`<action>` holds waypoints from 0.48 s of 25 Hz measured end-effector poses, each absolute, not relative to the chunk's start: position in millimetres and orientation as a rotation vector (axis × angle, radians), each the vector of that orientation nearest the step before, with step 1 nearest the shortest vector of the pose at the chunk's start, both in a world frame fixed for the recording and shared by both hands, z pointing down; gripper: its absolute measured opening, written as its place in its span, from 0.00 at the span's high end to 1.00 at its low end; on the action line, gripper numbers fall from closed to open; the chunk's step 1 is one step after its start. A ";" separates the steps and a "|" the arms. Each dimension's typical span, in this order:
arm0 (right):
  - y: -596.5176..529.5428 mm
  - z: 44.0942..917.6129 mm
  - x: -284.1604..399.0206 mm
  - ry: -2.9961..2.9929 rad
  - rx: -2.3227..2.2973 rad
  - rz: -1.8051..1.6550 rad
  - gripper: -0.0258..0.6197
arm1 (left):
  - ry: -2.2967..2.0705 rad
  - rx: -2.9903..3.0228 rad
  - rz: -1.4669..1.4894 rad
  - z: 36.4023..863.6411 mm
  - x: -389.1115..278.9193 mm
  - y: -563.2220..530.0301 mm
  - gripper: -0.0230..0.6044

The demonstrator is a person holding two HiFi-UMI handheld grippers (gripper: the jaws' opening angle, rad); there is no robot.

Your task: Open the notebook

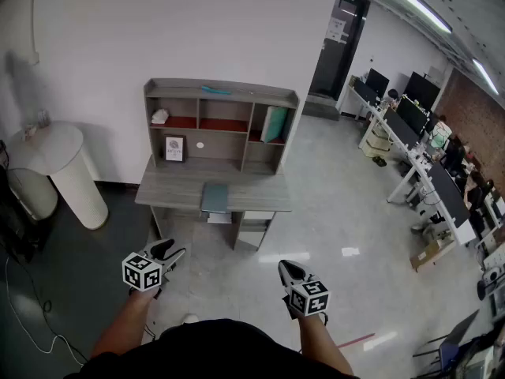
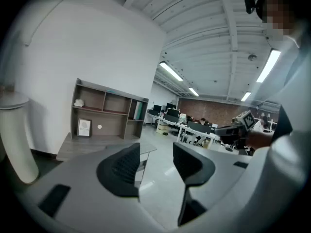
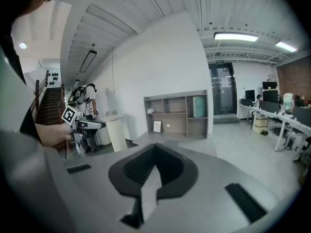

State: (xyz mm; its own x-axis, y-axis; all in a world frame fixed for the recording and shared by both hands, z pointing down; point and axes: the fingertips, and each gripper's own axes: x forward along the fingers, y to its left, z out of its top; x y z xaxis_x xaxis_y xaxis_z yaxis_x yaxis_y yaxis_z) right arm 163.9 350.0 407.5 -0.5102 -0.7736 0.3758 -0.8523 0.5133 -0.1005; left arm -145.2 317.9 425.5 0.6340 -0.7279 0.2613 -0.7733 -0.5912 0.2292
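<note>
A closed grey-green notebook [image 1: 215,197] lies flat on the grey desk [image 1: 170,189], near its front edge and below the shelf unit [image 1: 221,125]. Both grippers hang in the air over the floor, well short of the desk. My left gripper [image 1: 170,253] is open, and in the left gripper view its jaws [image 2: 156,152] stand apart with nothing between them. My right gripper [image 1: 286,269] is shut, and in the right gripper view its pads [image 3: 155,149] meet at the tips with nothing in them. The notebook cannot be made out in either gripper view.
A white round pedestal table [image 1: 67,172] stands left of the desk. The shelf unit holds a picture frame [image 1: 175,148] and a teal book [image 1: 274,123]. Rows of office desks with monitors [image 1: 426,148] fill the right side, with a cardboard box [image 1: 430,253] on the floor.
</note>
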 end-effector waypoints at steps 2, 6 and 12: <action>353.4 409.0 168.8 -2.476 1.370 0.390 0.96 | -1.222 2.538 0.181 423.1 -141.6 320.9 0.61; 356.0 414.9 172.8 -2.481 1.366 0.411 0.96 | -1.242 2.536 0.158 419.5 -136.6 323.0 0.61; 355.2 417.5 179.0 -2.496 1.386 0.453 0.96 | -1.256 2.520 0.154 420.4 -137.6 332.4 0.61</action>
